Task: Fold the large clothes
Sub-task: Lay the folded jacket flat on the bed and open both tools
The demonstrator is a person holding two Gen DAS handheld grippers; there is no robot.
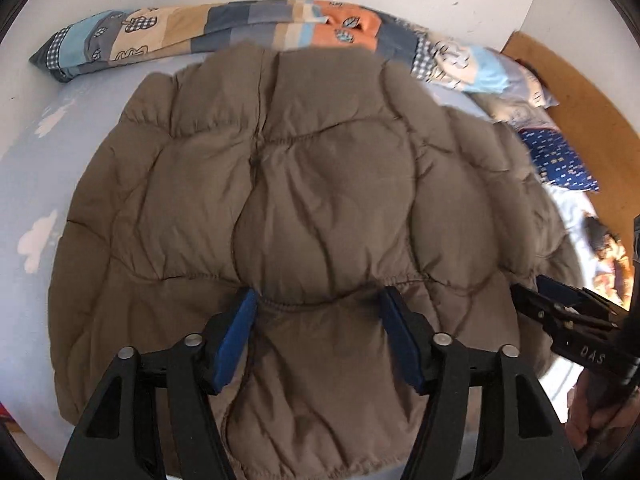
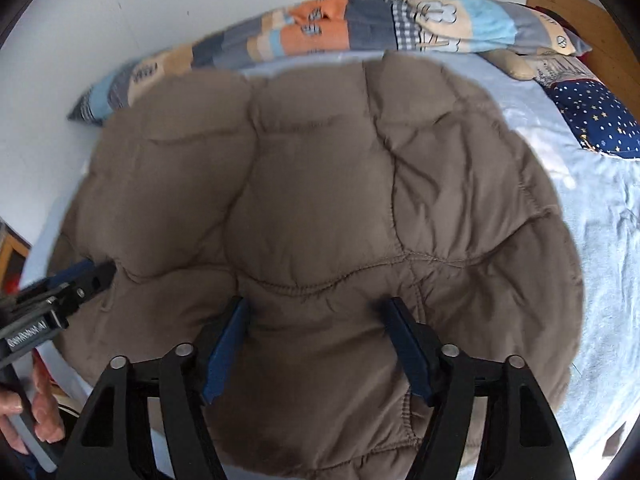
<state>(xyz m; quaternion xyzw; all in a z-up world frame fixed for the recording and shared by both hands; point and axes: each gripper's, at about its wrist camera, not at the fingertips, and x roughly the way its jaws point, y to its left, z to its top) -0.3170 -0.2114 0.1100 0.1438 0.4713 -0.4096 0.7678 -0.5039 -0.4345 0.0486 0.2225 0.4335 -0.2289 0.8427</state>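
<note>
Both grippers hang open over a brown padded jacket spread on a bed.

Left gripper (image 1: pixel 318 340) points down at the jacket (image 1: pixel 304 184), blue pads apart and nothing pinched between them; the quilted fabric fills the space ahead of and beneath its fingers. Right gripper (image 2: pixel 316 350) stands the same way over the jacket (image 2: pixel 320 184), jaws wide with only loose fabric below. Beyond the jacket, far from both grippers, a long patchwork pillow (image 1: pixel 224 30) lies along the wall on the pale blue sheet (image 2: pixel 592 240). A dark blue starred cushion (image 2: pixel 596 120) sits off to the right gripper's right. Each gripper shows at the edge of the other's view.
</note>
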